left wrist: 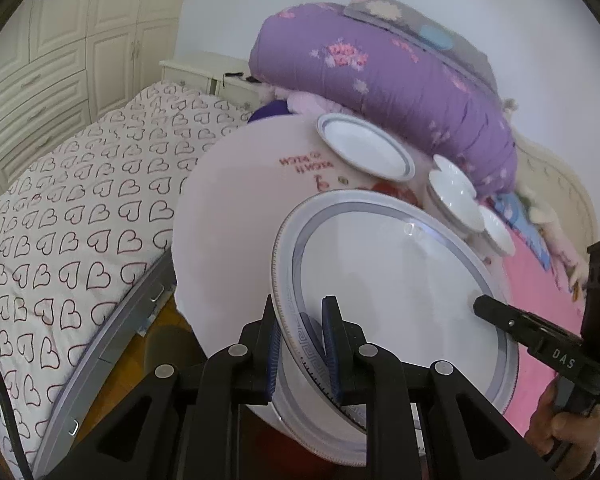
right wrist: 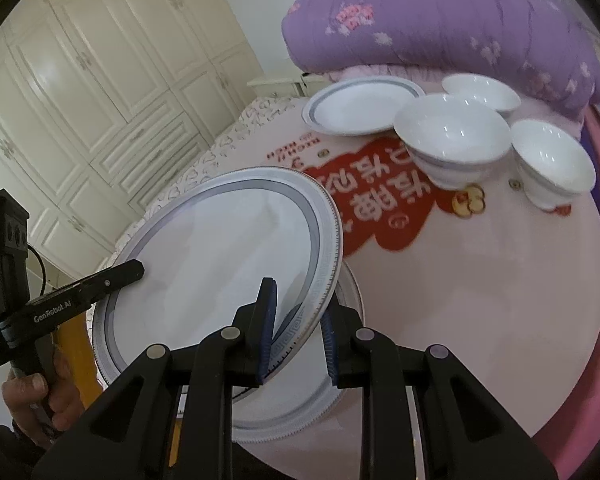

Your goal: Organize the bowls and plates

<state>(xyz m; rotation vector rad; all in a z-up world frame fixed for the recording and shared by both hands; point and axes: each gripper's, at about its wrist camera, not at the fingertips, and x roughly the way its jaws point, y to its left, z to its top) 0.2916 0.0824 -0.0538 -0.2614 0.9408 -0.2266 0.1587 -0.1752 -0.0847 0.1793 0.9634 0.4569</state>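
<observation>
Large plate (left wrist: 400, 292), grey-banded, held tilted above the near edge of the round table (right wrist: 460, 300), left claw (left wrist: 300, 344) and right claw (right wrist: 296, 332) each clamped on opposite rims, second plate (right wrist: 300, 408) beneath; risk: uneven pull slipping a rim free, chipping both.

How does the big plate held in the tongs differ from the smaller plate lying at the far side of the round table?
The big plate is lifted and tilted, gripped at opposite rims by the left tongs and right tongs; the smaller plate lies flat on the round table, untouched. The big plate's rim carries a key pattern; none shows on the smaller plate. Both are white with a grey ring.
</observation>
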